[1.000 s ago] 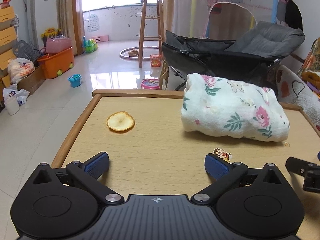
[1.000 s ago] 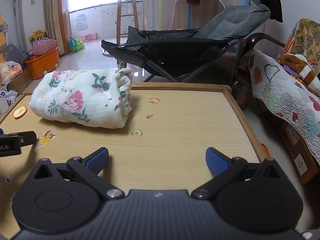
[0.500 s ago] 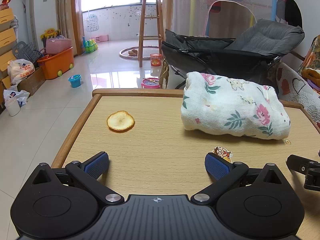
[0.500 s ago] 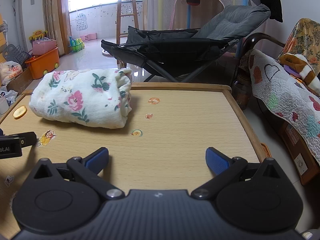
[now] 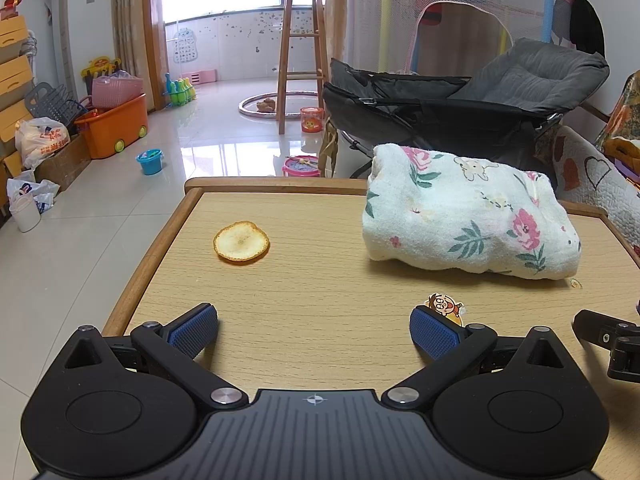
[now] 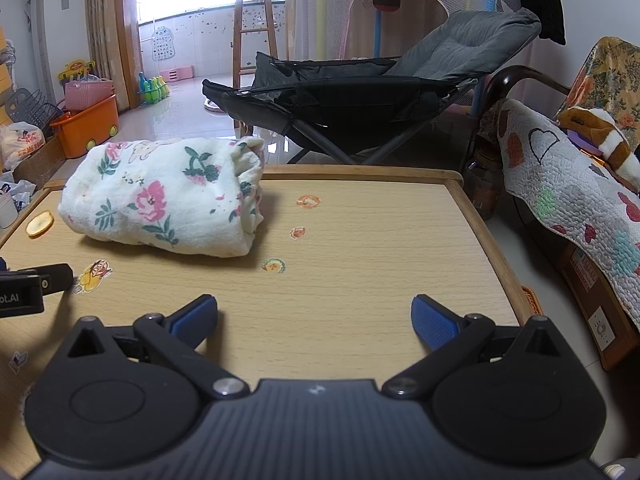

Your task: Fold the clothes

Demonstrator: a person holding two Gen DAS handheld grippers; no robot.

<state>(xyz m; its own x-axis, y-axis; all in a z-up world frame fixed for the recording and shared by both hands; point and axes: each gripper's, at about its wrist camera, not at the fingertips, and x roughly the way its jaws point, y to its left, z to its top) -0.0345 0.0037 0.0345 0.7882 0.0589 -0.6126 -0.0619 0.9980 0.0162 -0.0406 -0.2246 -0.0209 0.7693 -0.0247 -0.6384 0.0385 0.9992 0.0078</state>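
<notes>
One folded floral cloth (image 5: 468, 228) lies at the table's (image 5: 320, 300) far side, well beyond both tools. Left gripper (image 5: 314, 326) and right gripper (image 6: 314, 322) hover low over bare wood, jaws spread wide, empty.

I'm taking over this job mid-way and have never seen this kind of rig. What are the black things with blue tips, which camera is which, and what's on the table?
There is no robot arm: a person holds a two-finger gripper in each hand, with a fisheye camera on each looking forward along its blue-padded fingers. One picture shows the left gripper, the other the right gripper. Both are open and hold nothing. On the wooden table lies a folded floral cloth, toward the far edge, untouched. To its left lies a round orange slice. Cartoon stickers dot the tabletop.
</notes>
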